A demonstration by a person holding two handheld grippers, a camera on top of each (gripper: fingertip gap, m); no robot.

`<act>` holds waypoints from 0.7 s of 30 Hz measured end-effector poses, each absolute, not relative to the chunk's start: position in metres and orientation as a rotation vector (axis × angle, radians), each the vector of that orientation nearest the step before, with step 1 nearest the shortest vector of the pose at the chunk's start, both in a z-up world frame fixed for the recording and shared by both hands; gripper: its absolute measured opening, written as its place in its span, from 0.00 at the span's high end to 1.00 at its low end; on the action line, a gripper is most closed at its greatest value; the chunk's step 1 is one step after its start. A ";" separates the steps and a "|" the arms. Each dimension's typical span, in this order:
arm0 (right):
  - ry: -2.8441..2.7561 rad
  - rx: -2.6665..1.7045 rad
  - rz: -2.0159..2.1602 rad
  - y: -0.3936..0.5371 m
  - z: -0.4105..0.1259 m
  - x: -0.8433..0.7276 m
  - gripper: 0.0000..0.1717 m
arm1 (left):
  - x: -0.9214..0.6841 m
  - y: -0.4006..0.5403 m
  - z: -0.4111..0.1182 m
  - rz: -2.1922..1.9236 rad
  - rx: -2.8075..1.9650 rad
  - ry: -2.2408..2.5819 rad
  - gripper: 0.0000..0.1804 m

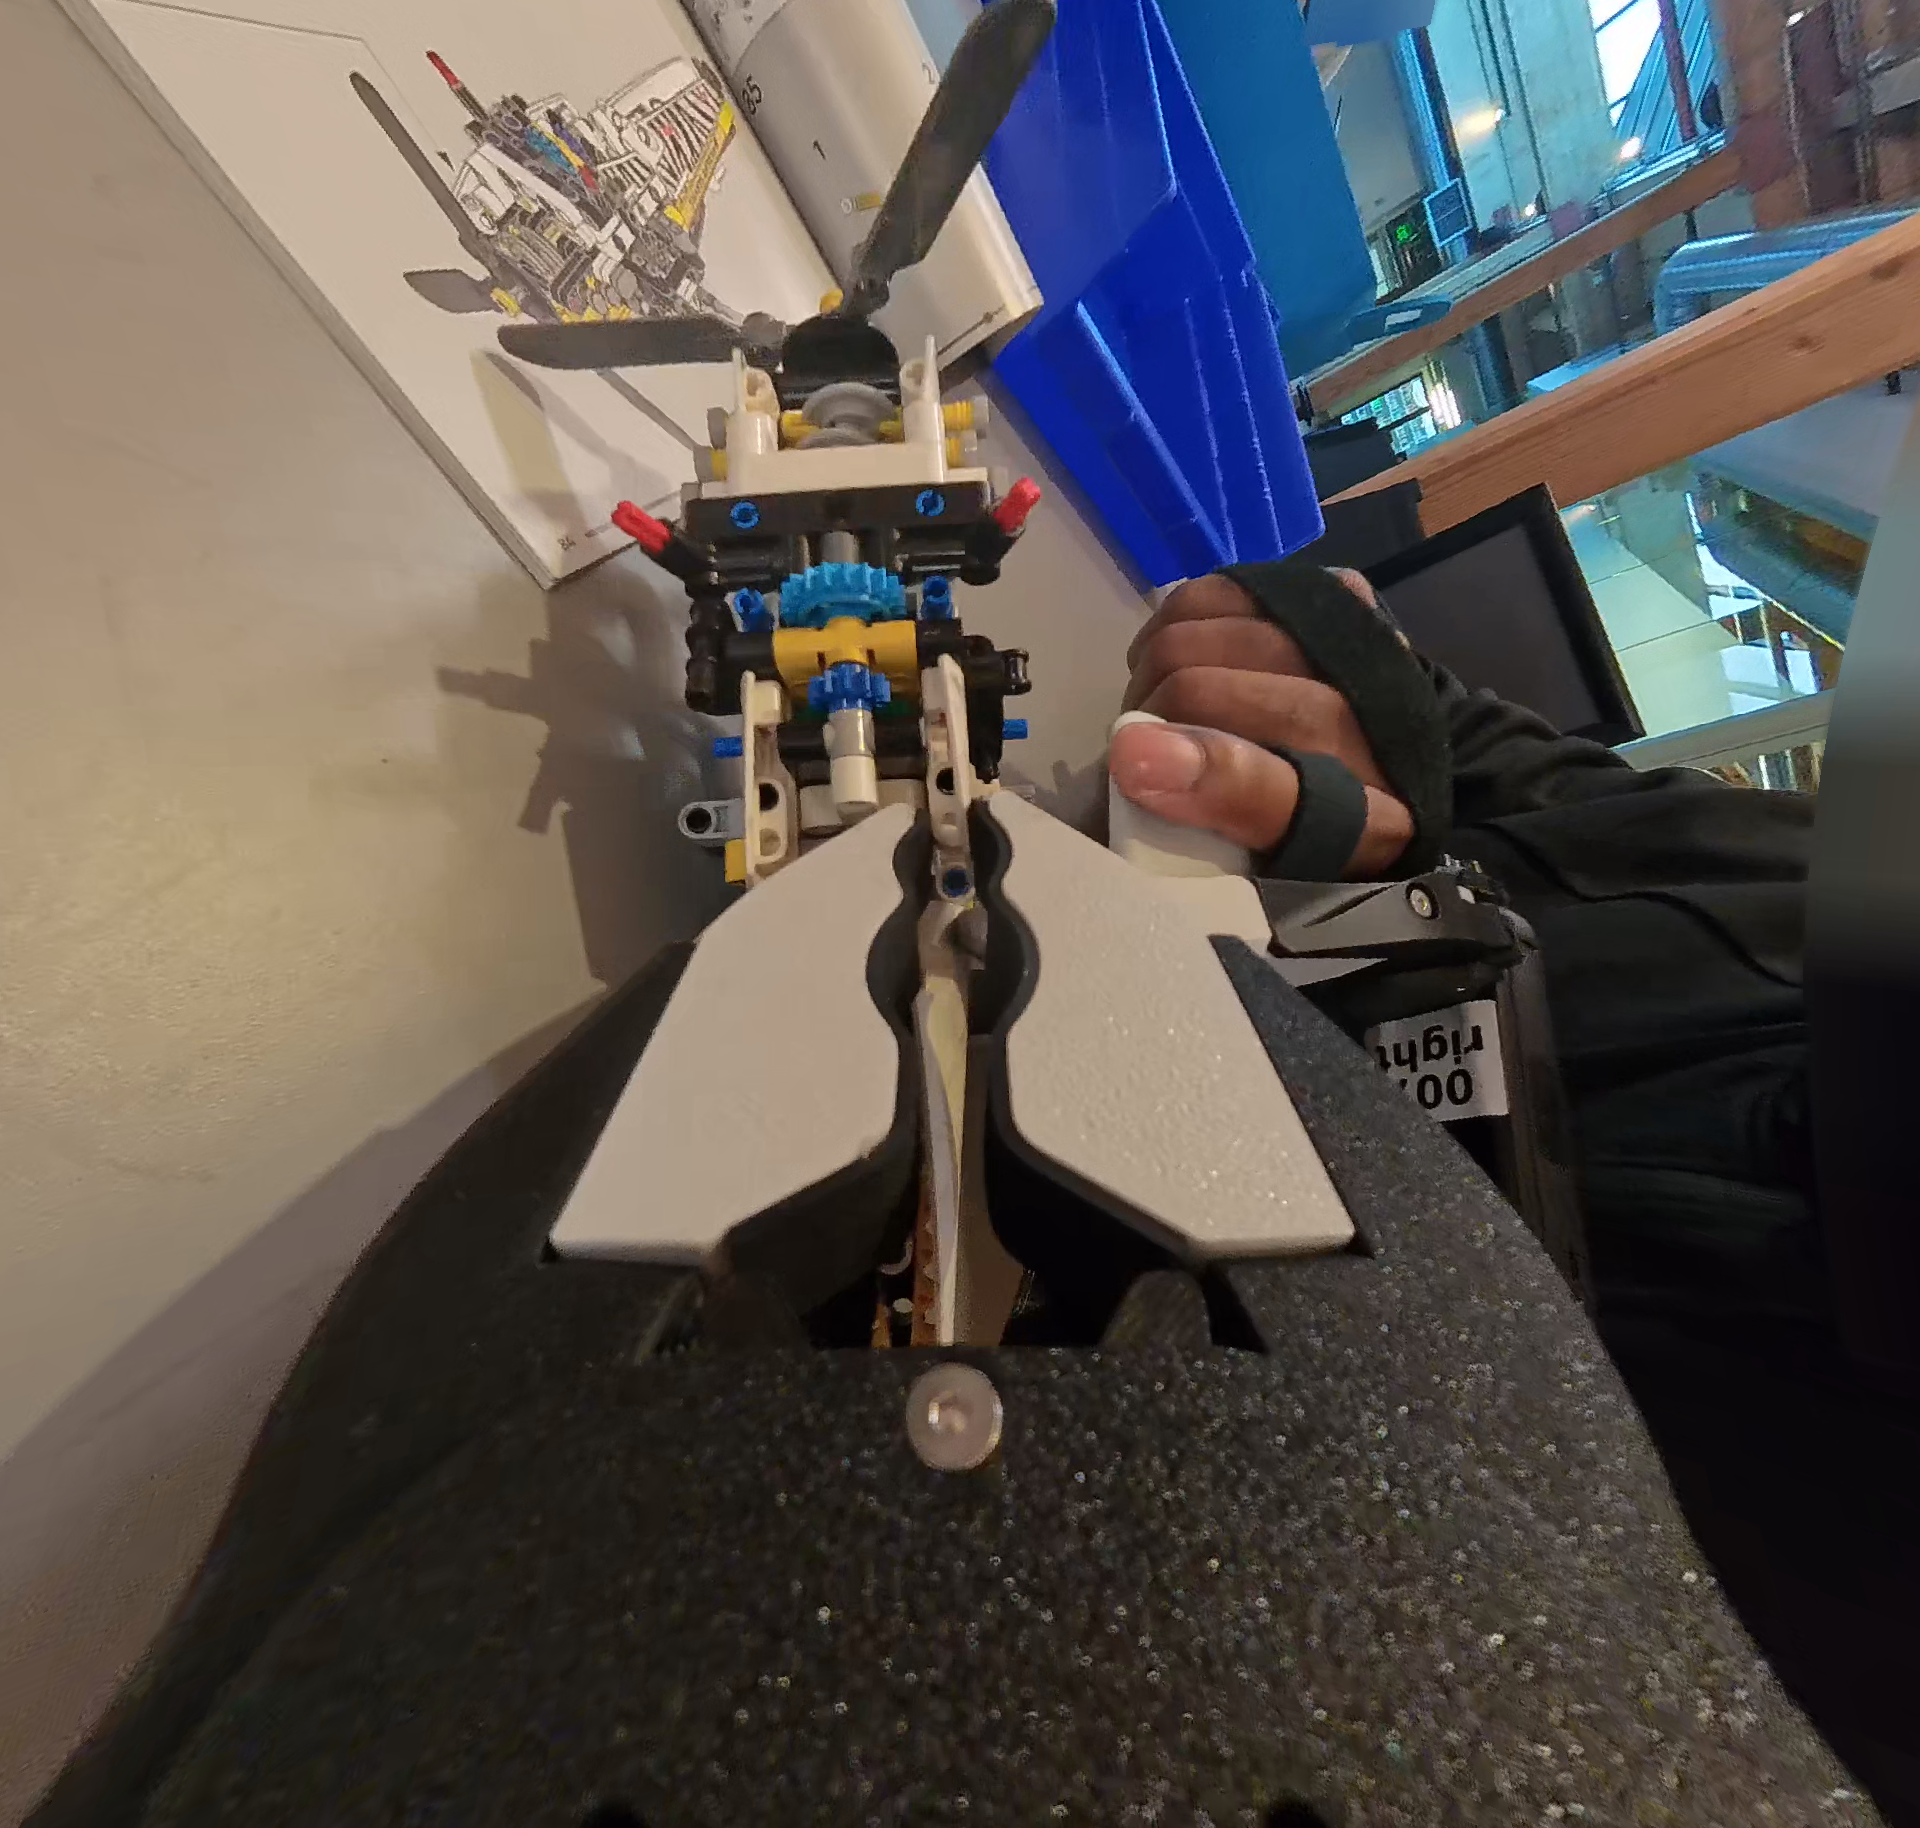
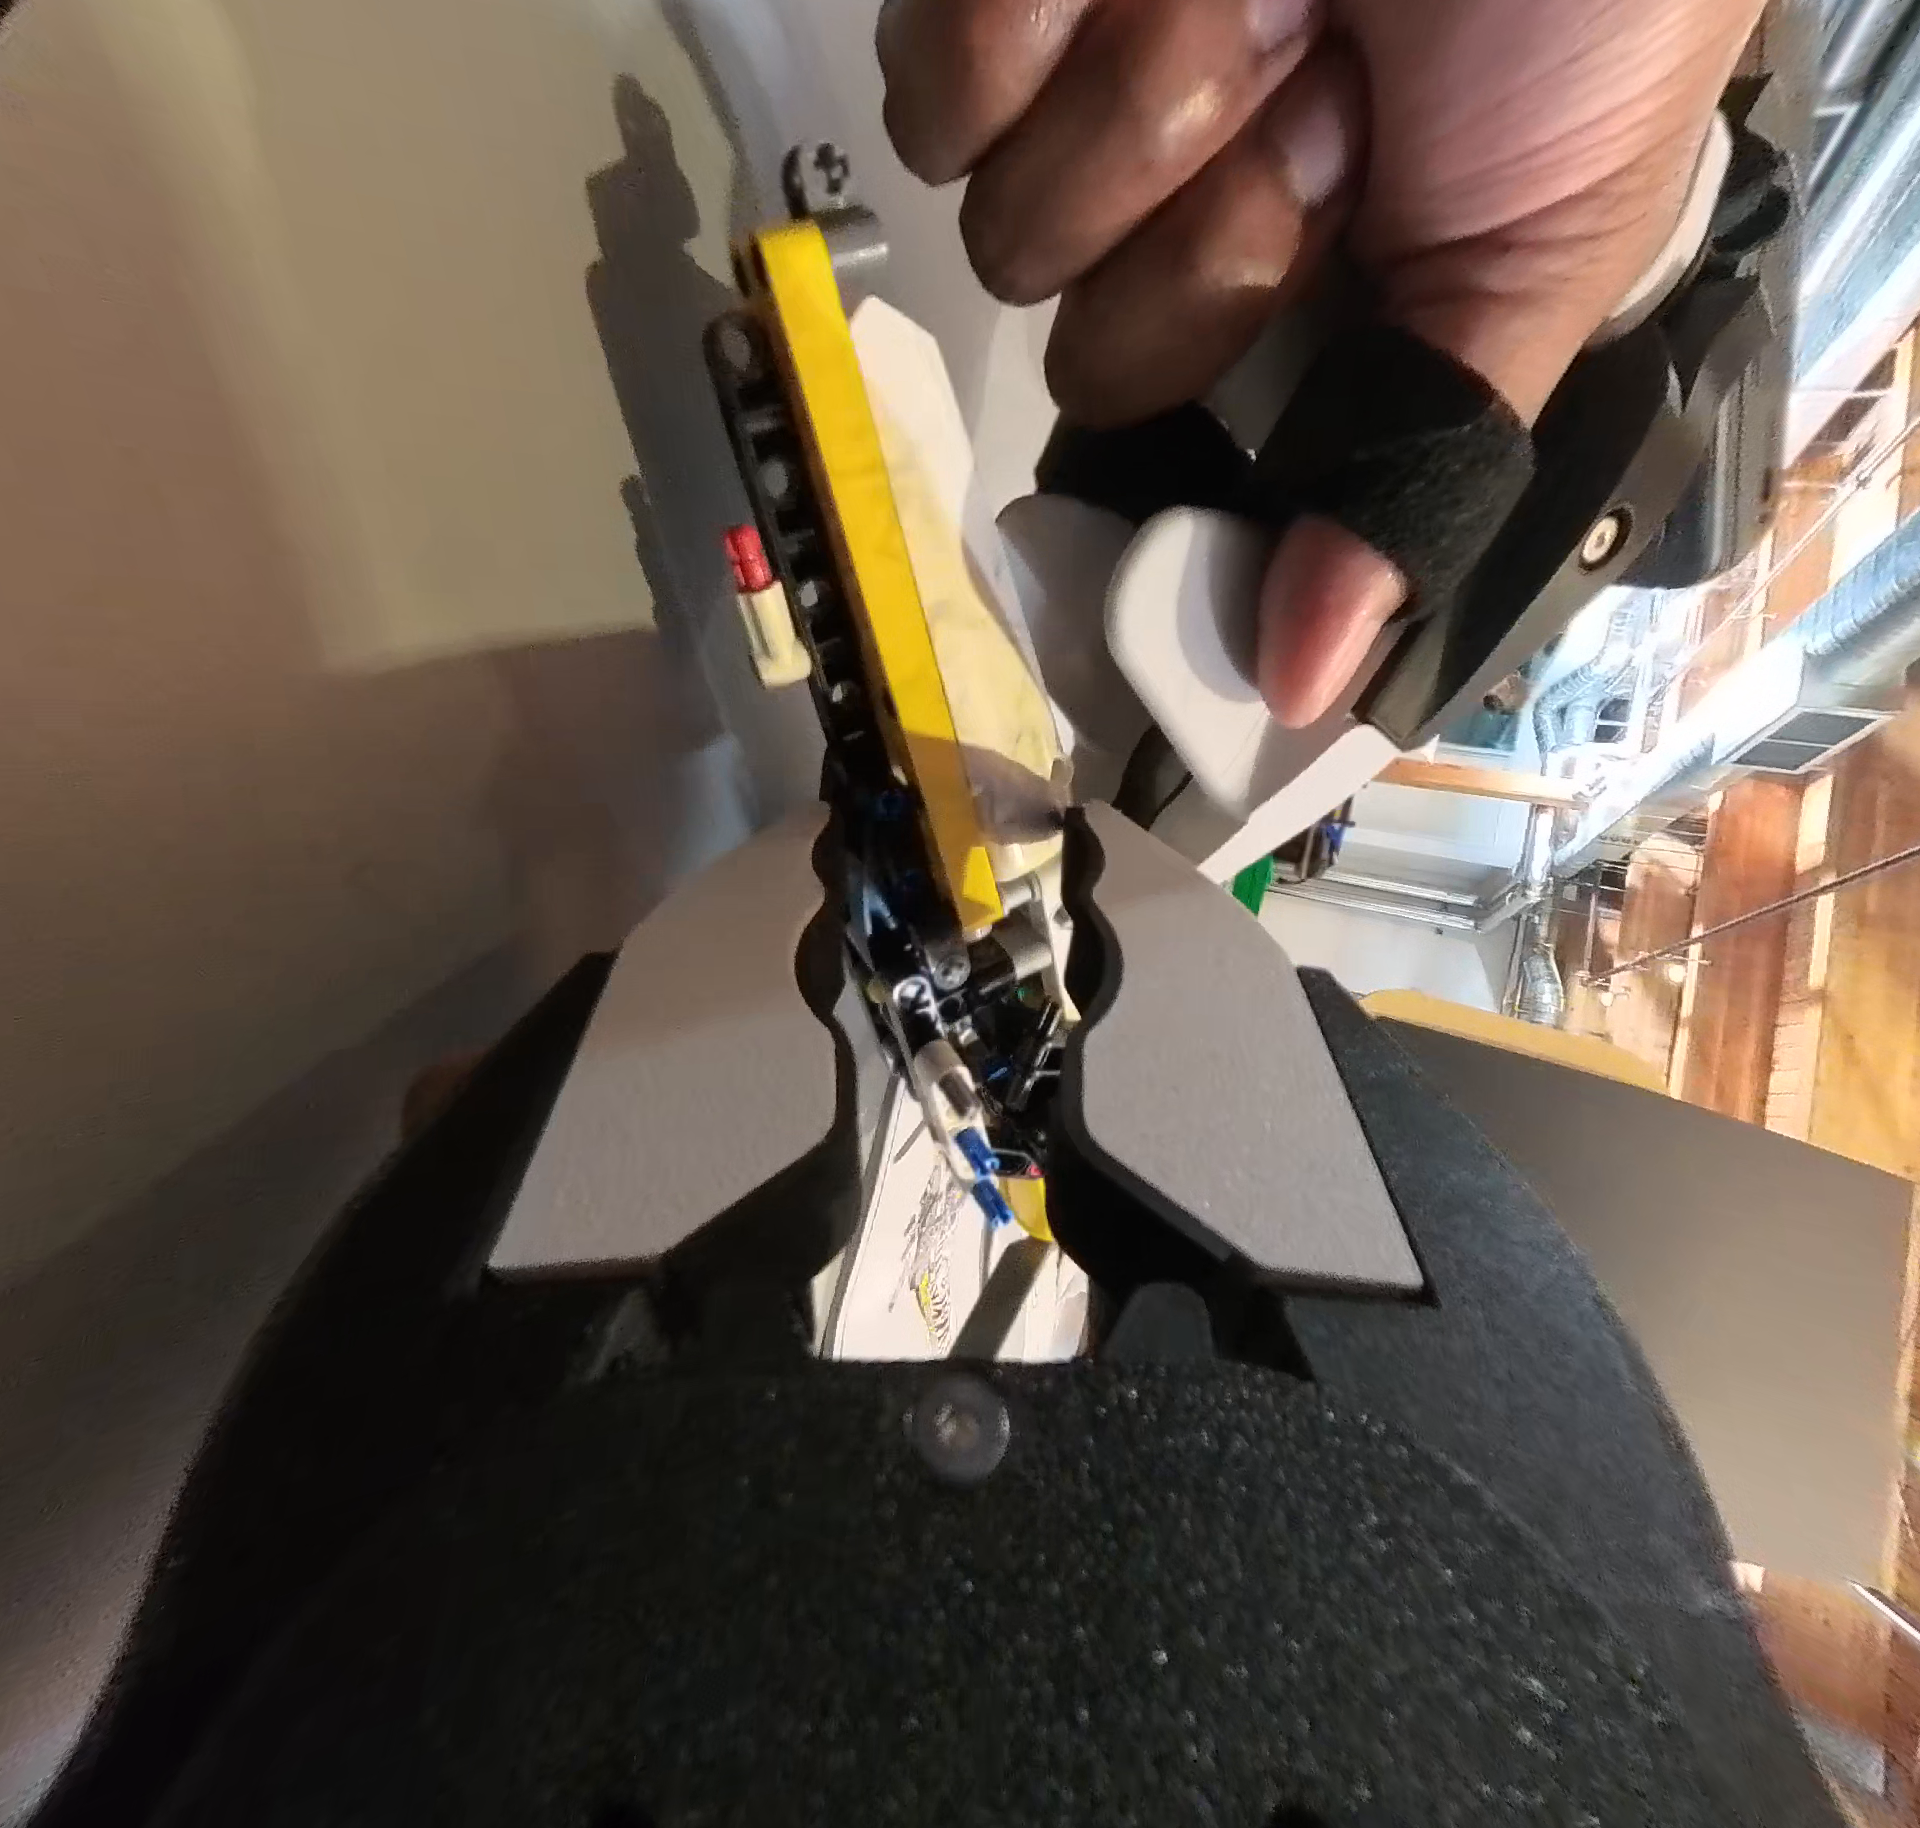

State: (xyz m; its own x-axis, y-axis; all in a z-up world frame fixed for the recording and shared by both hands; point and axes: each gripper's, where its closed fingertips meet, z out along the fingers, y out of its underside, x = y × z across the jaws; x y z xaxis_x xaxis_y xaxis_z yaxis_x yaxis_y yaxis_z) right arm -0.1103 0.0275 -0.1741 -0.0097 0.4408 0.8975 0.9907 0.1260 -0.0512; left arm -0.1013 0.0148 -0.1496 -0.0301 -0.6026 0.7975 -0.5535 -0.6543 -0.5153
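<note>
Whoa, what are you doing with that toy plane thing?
A person is holding a brick-built plane model with two hand-held claws. The left claw is shut on a thin white beam at the model's rear. The right claw grips the model's body, around its yellow panel. An open instruction booklet lies on the table behind, next to blue bins.

Printed booklet (image 1: 582,251), labelled white sticker (image 1: 1439,1072)

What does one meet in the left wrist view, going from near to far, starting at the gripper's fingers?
Left gripper, closed on a white beam of the brick model → blue gear → black propeller → open instruction booklet.
</note>
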 end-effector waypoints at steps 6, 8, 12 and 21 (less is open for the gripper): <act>-1.581 -1.443 -0.837 0.029 -0.175 -0.108 0.76 | -0.103 0.015 -0.150 -1.776 -2.161 1.313 0.95; -1.588 -1.430 -0.846 0.029 -0.175 -0.109 0.76 | -0.103 0.014 -0.150 -1.776 -2.163 1.318 0.95; -1.612 -1.379 -0.859 0.029 -0.180 -0.108 0.76 | -0.104 0.013 -0.153 -1.758 -2.182 1.320 0.95; -1.550 -1.402 -0.778 0.031 -0.183 -0.107 0.76 | -0.103 0.016 -0.155 -1.691 -2.143 1.376 0.95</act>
State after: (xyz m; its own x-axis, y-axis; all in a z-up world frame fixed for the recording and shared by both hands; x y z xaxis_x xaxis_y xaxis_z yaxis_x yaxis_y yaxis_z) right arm -0.1068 0.0314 -0.1829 0.0252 0.4287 0.9031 0.9803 0.1664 -0.1064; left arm -0.1032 0.0163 -0.1550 -0.0153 -0.6768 0.7360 -0.5831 -0.5920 -0.5564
